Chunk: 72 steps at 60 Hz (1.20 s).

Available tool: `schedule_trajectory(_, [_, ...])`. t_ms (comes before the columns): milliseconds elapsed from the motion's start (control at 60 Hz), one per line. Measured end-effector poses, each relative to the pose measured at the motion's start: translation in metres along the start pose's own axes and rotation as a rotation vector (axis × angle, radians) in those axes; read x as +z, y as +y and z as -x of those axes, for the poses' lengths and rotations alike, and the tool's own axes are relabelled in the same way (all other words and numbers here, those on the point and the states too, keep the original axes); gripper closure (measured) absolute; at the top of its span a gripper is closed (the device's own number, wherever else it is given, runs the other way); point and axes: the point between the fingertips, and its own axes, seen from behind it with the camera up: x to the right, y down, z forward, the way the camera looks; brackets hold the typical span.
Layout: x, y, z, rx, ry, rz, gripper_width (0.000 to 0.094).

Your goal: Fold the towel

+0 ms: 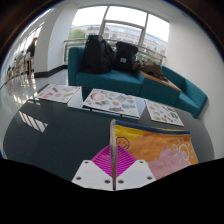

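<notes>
The towel (160,150) is orange, pink and yellow with a printed pattern. It spreads ahead of the fingers and to their right, over a dark table top (50,135). My gripper (113,168) is shut on it: the magenta pads (100,160) meet at the middle with the towel's thin left edge pressed between them. That edge runs straight ahead from the fingertips. The part of the towel closest to me is hidden behind the fingers.
Beyond the dark table stand three low tables with patterned tops (112,100). Behind them is a long teal sofa (120,78) with black bags (100,52) on it, under large windows. A pale floor (30,90) lies to the left.
</notes>
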Motion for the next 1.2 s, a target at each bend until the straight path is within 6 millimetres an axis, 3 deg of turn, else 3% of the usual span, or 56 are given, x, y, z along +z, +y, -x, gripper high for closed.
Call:
schedule_trajectory(133, [-0.009,-0.005,0.010,0.103,-0.101,-0.008,0.0927])
schedule_trajectory(183, [-0.021,-0.021,0.015,0.169,-0.188,-0.028,0.0927])
schedule_trajectory(233, [-0.037,-0.042,0.006,0.212,-0.237,-0.053,0.0926])
schedule_trajectory(350, [-0.067,-0.090,-0.058,0.237,-0.249,-0.142,0.0928])
schedule_trajectory(450, [-0.087,-0.102,-0.127,0.288,-0.196,-0.178,0.0927])
schedule_trajectory(533, [-0.087,-0.092,-0.195,0.291,-0.097,-0.182,0.0928])
schedule_trajectory(600, [-0.077,-0.063,-0.244,0.297,-0.019,-0.146,0.0925])
schedule_trajectory(767, [-0.039,0.009,-0.312,0.321,0.130,-0.053,0.0908])
schedule_trajectory(800, [-0.033,0.020,-0.321,0.309,0.157,-0.041,0.0859])
schedule_trajectory(883, [-0.026,0.036,-0.334,0.298,0.203,-0.023,0.0578])
schedule_trajectory(950, [-0.034,0.025,-0.337,0.316,0.211,-0.056,0.0568])
schedule_trajectory(1017, [-0.052,-0.009,-0.329,0.344,0.181,-0.135,0.0442])
schedule_trajectory(1117, [-0.102,-0.057,-0.313,0.330,0.146,-0.233,0.0186])
schedule_trajectory(1200, [-0.146,-0.099,-0.283,0.323,0.104,-0.317,0.0151])
